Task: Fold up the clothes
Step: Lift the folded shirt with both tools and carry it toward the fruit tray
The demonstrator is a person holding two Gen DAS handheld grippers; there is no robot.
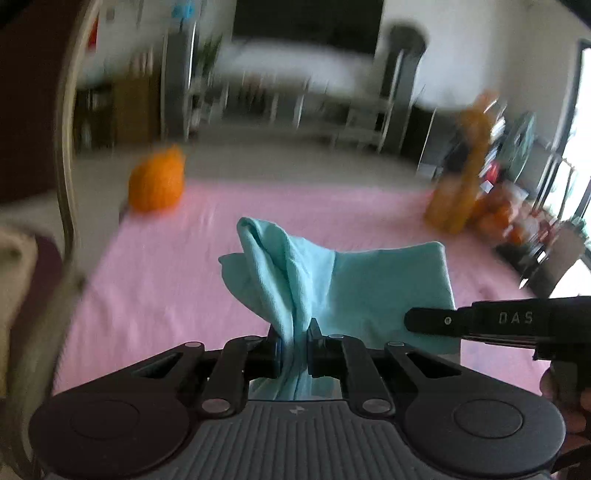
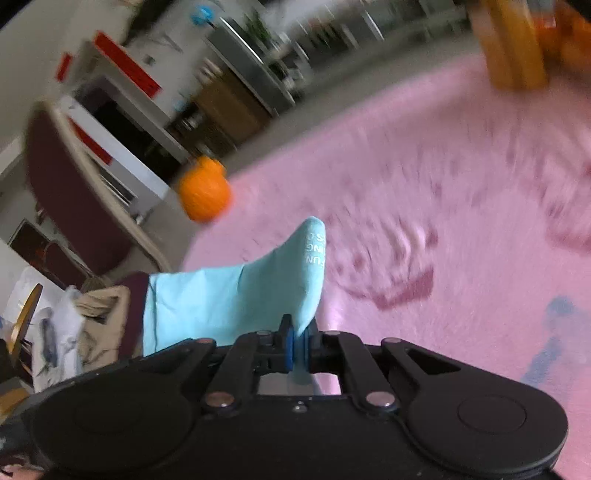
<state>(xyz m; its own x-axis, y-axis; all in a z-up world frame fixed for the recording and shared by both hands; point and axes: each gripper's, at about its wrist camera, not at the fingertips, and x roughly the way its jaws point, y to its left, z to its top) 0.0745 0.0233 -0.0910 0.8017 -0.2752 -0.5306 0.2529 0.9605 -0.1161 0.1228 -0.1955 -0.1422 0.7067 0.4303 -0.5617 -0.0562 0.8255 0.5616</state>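
In the left wrist view, the left tongs (image 1: 293,345) are closed on a bunched part of a light blue cloth (image 1: 354,280), which rises between the two black fingers and spreads to the right over a pink surface (image 1: 155,280). The right tongs (image 1: 424,320) come in from the right edge as a black bar and lie against the right part of the same cloth. Part of a hand (image 1: 565,387) shows under that bar. An orange round thing (image 1: 157,182) sits at the far left corner of the pink surface, and a yellow-orange object (image 1: 458,184) stands at the far right; both are blurred. Behind them the room has a grey floor (image 1: 277,158), a white wall with a dark screen (image 1: 306,22), pale shelves and a bright window (image 1: 580,155) at the right.

In the right wrist view, the right tongs (image 2: 300,347) pinch an edge of the light blue cloth (image 2: 229,299) between blue pads (image 2: 290,347). The cloth stretches away to the left, and small white letters run along its raised edge. The pink surface (image 2: 461,229) fills the right half and carries darker pink marks, blurred. The orange round thing (image 2: 205,195) is at its far edge. At the left stand a dark red chair (image 2: 70,192) and a pile of pale clothes (image 2: 74,325).
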